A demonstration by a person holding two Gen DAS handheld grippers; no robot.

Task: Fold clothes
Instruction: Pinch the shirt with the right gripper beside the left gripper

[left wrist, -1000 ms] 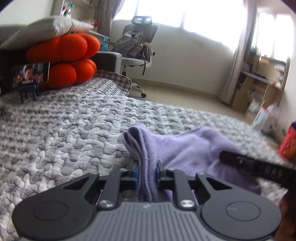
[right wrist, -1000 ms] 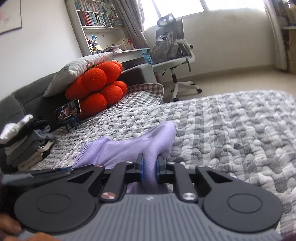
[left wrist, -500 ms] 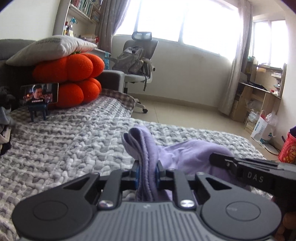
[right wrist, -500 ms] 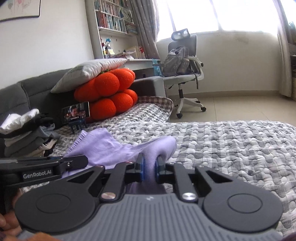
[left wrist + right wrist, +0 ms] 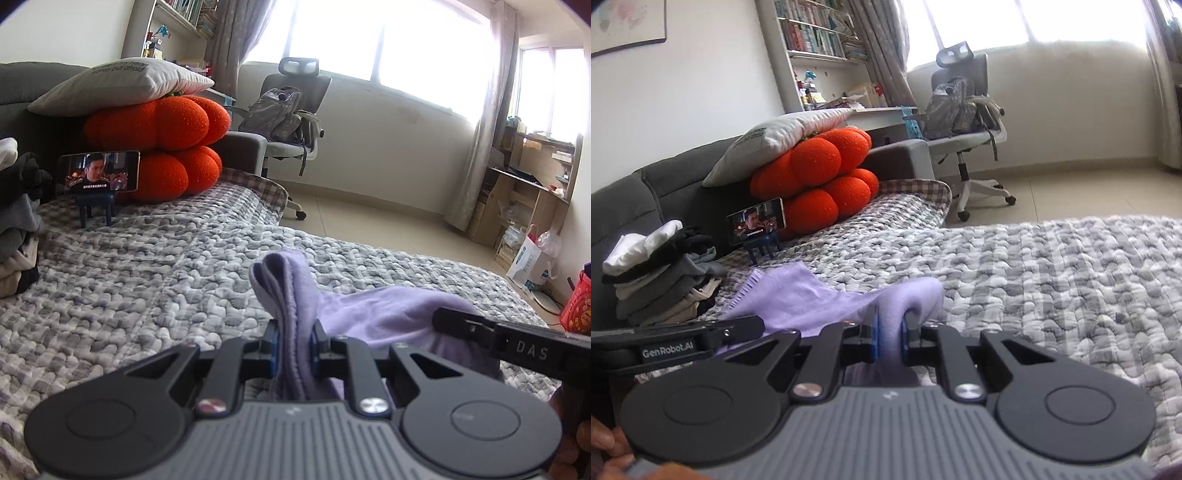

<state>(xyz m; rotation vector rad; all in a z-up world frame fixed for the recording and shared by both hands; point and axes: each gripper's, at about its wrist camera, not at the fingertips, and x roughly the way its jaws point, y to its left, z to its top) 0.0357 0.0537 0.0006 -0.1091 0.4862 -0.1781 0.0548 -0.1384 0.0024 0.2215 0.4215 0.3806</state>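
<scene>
Both grippers clamped on the lilac garment (image 5: 388,314) above the grey quilted bed (image 5: 129,295).

Mostly hidden: the garment's lower part drops behind each gripper body, so its type and full outline cannot be told; only fingertips of the person's hands show at the frame's lower corners. Left gripper (image 5: 293,345), low centre of the left wrist view, points slightly downward, jaws narrow, pinching a layered edge that stands up between them. Right gripper (image 5: 890,338) likewise pinches a bunched fold. Each gripper shows as a black bar at the other view's edge. Stacked clothes (image 5: 657,273) sit mid-left, partly cut off in the left wrist view.
</scene>
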